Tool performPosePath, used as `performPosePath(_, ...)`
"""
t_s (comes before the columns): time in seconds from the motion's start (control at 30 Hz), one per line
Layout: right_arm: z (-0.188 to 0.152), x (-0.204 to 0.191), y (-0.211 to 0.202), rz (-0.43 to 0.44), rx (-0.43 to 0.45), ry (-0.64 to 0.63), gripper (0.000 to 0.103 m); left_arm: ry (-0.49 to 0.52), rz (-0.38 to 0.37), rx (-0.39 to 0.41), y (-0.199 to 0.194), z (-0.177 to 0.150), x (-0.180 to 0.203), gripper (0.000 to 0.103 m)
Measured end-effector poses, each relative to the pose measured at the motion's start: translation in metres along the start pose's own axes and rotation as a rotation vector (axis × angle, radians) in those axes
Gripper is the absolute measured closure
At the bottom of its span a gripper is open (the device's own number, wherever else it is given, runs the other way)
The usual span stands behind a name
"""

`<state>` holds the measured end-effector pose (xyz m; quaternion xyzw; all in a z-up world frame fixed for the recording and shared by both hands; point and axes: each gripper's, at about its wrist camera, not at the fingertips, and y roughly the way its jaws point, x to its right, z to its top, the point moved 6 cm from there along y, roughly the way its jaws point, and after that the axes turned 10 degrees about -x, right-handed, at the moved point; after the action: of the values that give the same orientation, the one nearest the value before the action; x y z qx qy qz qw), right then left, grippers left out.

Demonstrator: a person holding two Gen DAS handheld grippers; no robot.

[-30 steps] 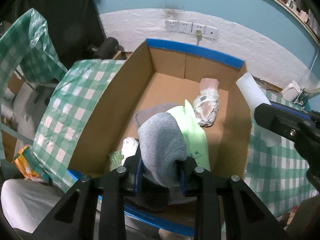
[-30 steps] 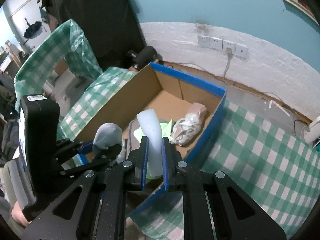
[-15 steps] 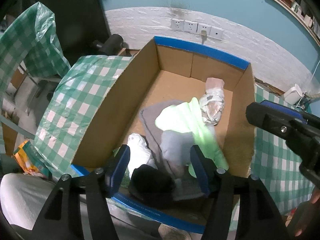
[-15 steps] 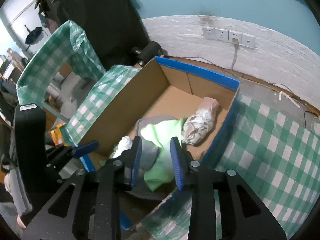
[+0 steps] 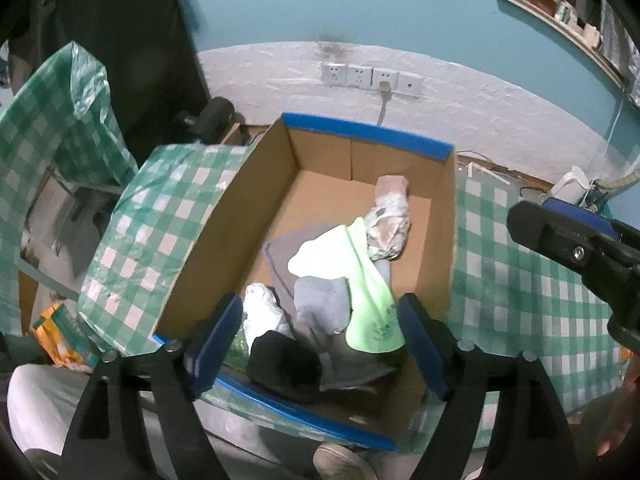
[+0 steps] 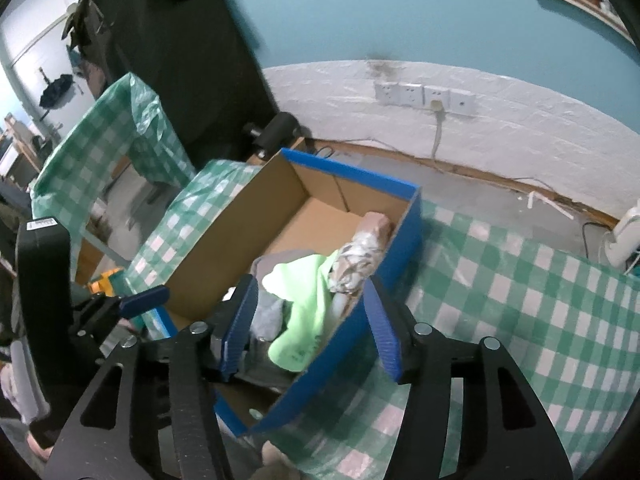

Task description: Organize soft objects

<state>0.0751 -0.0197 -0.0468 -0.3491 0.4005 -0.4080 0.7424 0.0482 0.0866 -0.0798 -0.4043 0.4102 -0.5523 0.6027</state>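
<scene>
Both soft pieces that sat pinched in the claws a second ago now lie loose in the cardboard box [image 5: 224, 240]: the grey sock [image 5: 322, 304] has dropped onto the heap near the box's close end, and the pale green cloth [image 5: 360, 276] drapes across it and over a flat grey piece beneath. The left gripper [image 5: 320, 344] hangs above that heap with its blue-padded jaws opening wide and nothing pressed between them. The right gripper [image 6: 310, 326] hovers over the box's blue-edged right wall, its jaws also opening and gripping nothing; the green cloth shows through the gap. Further back in the box rests a crinkled plastic-wrapped bundle [image 5: 390, 228]. A white piece [image 5: 262, 312] and a black piece [image 5: 286, 362] lie at the near end. The box stands on a green-checked tablecloth [image 6: 520, 320], beneath a row of wall sockets [image 5: 372, 79].
</scene>
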Motion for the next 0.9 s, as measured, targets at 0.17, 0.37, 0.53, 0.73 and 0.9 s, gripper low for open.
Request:
performPosePath(0.17, -0.008, 0.014, -0.021, -0.030, 0.018, 0.028, 0.045, 0.032, 0.002, 0.030, -0.015, -0.002, 0.010, 0.015)
performPosePath(0.37, -0.020, 0.030, -0.042, -0.047, 0.031, 0.050, 0.045, 0.067, 0.006, 0.065, -0.030, -0.002, 0.025, 0.010)
performPosePath(0.53, -0.029, 0.040, -0.060, -0.059, 0.061, 0.053, 0.045, 0.092, 0.008, 0.078, -0.039, -0.004, 0.037, 0.004)
performPosePath(0.73, -0.037, 0.050, -0.072, -0.077, 0.082, 0.061, 0.044, 0.105, 0.037, 0.100, -0.049, -0.006, 0.048, 0.003)
performPosePath(0.9, -0.042, 0.058, -0.075, -0.090, 0.085, 0.075, 0.044, 0.124, 0.056, 0.111, -0.055, -0.007, 0.056, 0.002)
